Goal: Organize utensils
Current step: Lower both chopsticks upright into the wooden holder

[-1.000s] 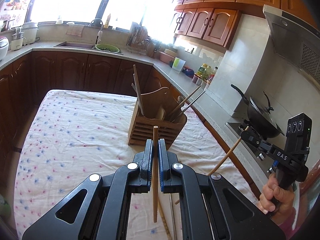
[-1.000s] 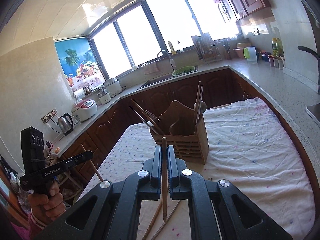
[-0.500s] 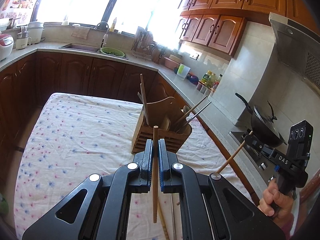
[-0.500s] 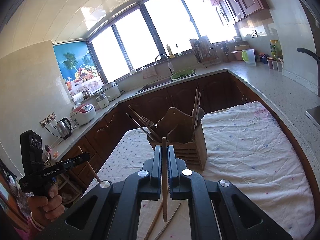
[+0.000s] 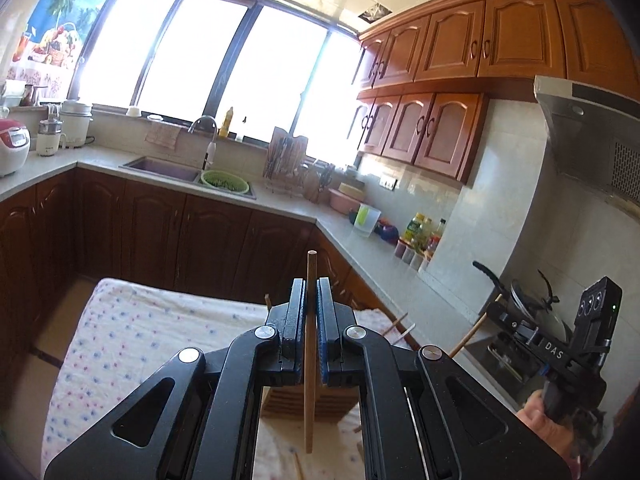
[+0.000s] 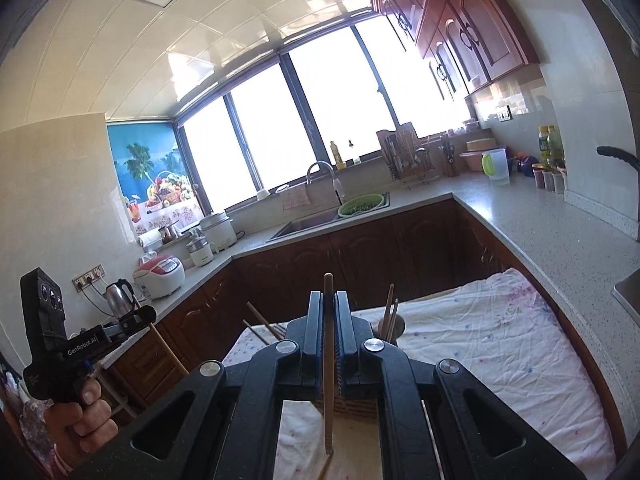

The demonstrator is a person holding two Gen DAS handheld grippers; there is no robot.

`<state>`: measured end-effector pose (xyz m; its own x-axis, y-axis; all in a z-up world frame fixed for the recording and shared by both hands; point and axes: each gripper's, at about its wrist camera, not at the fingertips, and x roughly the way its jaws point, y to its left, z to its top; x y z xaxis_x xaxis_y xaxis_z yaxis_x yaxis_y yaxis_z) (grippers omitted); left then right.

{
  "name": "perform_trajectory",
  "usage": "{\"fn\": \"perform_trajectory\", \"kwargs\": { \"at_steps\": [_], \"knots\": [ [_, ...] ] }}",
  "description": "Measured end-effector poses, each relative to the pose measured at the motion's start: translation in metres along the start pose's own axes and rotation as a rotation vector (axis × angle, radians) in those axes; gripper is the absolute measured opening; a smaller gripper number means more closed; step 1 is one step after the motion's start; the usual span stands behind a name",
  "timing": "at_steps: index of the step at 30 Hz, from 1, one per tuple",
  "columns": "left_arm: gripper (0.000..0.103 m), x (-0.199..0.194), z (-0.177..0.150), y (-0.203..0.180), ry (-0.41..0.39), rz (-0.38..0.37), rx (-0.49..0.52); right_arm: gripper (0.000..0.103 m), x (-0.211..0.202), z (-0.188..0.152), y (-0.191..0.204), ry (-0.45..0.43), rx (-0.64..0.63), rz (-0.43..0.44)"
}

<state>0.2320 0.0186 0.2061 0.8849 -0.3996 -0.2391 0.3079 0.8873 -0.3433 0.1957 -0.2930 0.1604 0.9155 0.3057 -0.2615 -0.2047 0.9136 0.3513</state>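
Observation:
My left gripper is shut on a wooden chopstick that stands upright between its jaws. My right gripper is shut on another wooden chopstick, also upright. The wooden utensil holder sits on the cloth-covered table, mostly hidden behind each gripper's body; chopstick tips stick up from it. The right gripper also shows in the left wrist view, the left gripper in the right wrist view, each held off to the side of the table.
The table has a white cloth with small flowers. Loose chopsticks lie on it near me. Kitchen counters with a sink, a wok and jars surround the table.
Both grippers have tilted upward with their chopsticks and moved closer over the holder, which now sits low and mostly hidden behind them.

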Motion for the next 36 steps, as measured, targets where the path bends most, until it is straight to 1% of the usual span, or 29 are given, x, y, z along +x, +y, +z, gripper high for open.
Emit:
{"fn": "perform_trajectory", "kwargs": {
  "at_steps": [4, 7, 9, 12, 16, 18, 21, 23, 27, 30, 32, 36],
  "knots": [
    [0.004, 0.017, 0.021, -0.007, -0.078, 0.013, 0.001, 0.005, 0.012, 0.021, 0.002, -0.079, -0.018, -0.035],
    [0.004, 0.034, 0.024, -0.012, -0.125, 0.045, 0.021, 0.005, 0.022, 0.029, 0.003, -0.122, -0.042, -0.071],
    [0.004, 0.047, 0.02, -0.009, -0.141, 0.064, 0.02, 0.005, 0.031, 0.029, 0.001, -0.129, -0.051, -0.086],
    [0.004, 0.065, 0.008, -0.002, -0.138, 0.08, 0.001, 0.005, 0.045, 0.021, -0.002, -0.126, -0.06, -0.106],
    [0.005, 0.081, -0.016, 0.005, -0.135, 0.102, -0.002, 0.005, 0.057, 0.003, -0.007, -0.117, -0.06, -0.118],
    [0.005, 0.08, -0.024, 0.006, -0.169, 0.125, 0.01, 0.005, 0.061, -0.007, -0.009, -0.12, -0.063, -0.128],
    [0.005, 0.077, -0.027, 0.009, -0.18, 0.116, 0.012, 0.005, 0.069, -0.022, -0.014, -0.1, -0.055, -0.136],
    [0.005, 0.077, -0.028, 0.011, -0.189, 0.128, 0.02, 0.005, 0.075, -0.03, -0.017, -0.084, -0.048, -0.142],
    [0.004, 0.085, -0.022, 0.019, -0.189, 0.133, -0.025, 0.005, 0.082, -0.041, -0.022, -0.058, -0.027, -0.149],
    [0.005, 0.091, -0.022, 0.02, -0.184, 0.126, -0.027, 0.005, 0.082, -0.04, -0.02, -0.062, -0.028, -0.15],
    [0.004, 0.094, -0.029, 0.02, -0.173, 0.123, -0.024, 0.005, 0.082, -0.039, -0.018, -0.064, -0.034, -0.151],
    [0.005, 0.101, -0.05, 0.025, -0.116, 0.125, -0.027, 0.005, 0.084, -0.044, -0.017, -0.058, -0.037, -0.155]
  ]
}}
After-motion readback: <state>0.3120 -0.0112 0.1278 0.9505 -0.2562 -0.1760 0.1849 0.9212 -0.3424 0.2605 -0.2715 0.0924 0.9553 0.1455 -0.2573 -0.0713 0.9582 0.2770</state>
